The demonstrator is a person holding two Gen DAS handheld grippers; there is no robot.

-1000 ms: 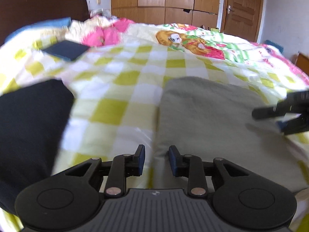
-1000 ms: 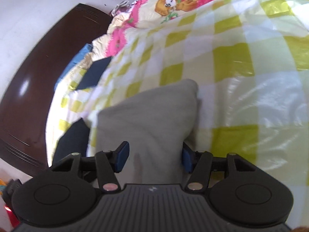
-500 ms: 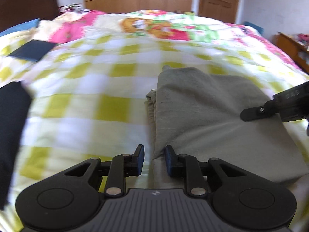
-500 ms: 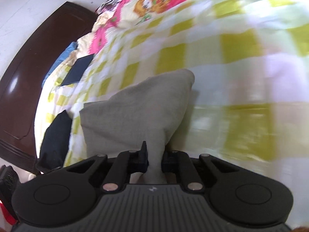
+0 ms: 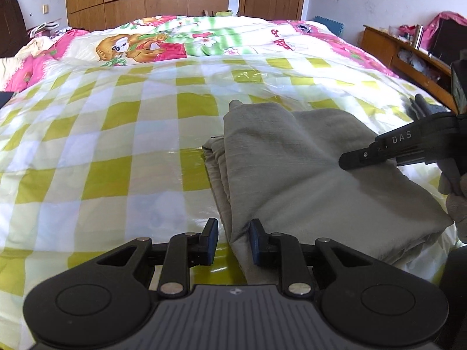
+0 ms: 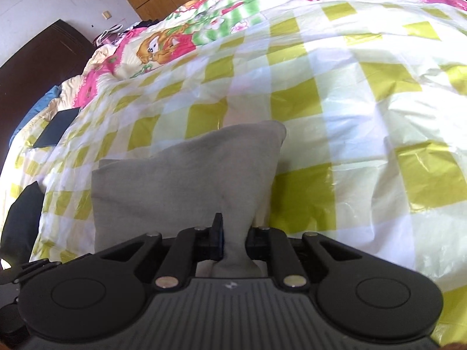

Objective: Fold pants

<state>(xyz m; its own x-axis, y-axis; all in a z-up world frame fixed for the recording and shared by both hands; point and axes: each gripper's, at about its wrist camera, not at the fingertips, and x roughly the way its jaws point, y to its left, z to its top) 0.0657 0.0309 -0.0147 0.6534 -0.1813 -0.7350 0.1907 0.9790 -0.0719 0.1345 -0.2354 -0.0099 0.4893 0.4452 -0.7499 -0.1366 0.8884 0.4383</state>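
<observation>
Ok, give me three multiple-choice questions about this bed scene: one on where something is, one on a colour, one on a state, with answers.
1. Where do the folded pants lie?
A. on the checked bedcover
B. on the floor
C. on a chair

2. What colour are the pants?
A. red
B. grey
C. navy

3. How is the right tool?
A. wide open above the bed
B. clamped on a pillow
C. pinching grey cloth

Answers:
1 A, yellow and white squares surround them.
2 B, the cloth is plain grey in both views.
3 C, fabric bunches between its pads, though the jaws are easing open.

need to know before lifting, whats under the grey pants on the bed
The grey pants lie on the yellow-checked plastic sheet, which shows all around them. Whatever sits directly beneath the fabric is covered.
</observation>
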